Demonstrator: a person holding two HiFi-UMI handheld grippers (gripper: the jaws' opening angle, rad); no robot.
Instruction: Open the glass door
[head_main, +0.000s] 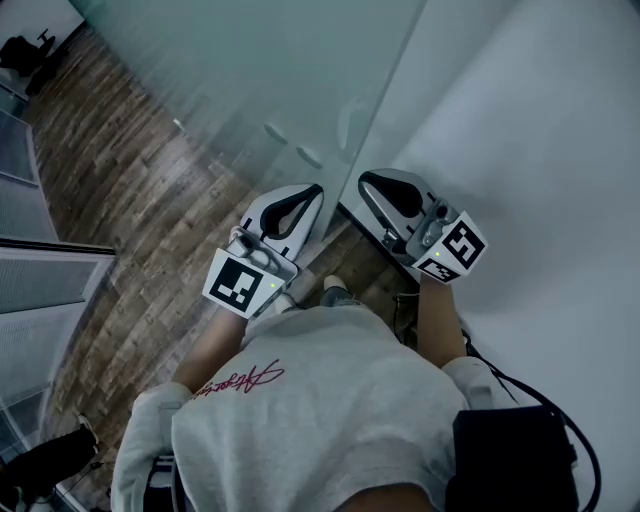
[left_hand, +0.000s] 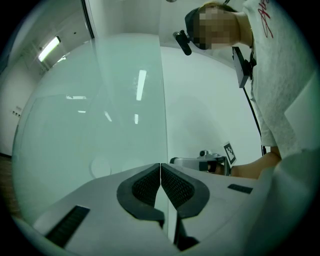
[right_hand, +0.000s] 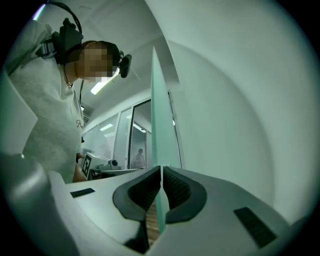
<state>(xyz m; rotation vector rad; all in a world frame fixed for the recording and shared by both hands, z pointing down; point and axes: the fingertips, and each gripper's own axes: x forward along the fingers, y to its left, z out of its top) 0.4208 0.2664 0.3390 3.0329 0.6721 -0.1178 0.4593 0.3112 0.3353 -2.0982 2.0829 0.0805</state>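
Observation:
The frosted glass door (head_main: 250, 70) stands ahead of me, its free edge running down beside the white wall (head_main: 540, 130). My left gripper (head_main: 319, 189) is on the glass side of that edge and my right gripper (head_main: 364, 181) on the wall side, tips close together near the door's foot. In the left gripper view the left gripper (left_hand: 160, 167) has its pads together, pointing at the door's edge line (left_hand: 161, 100). In the right gripper view the right gripper (right_hand: 161, 171) has its pads almost touching, with the green glass edge (right_hand: 155, 115) straight beyond them. Nothing is between either pair of jaws.
Wood plank floor (head_main: 120, 200) lies left of the door. Glass partitions (head_main: 40, 270) stand at the far left. A black bag with a cable (head_main: 510, 450) hangs at my right side. A second person (right_hand: 140, 156) stands far off behind glass panels.

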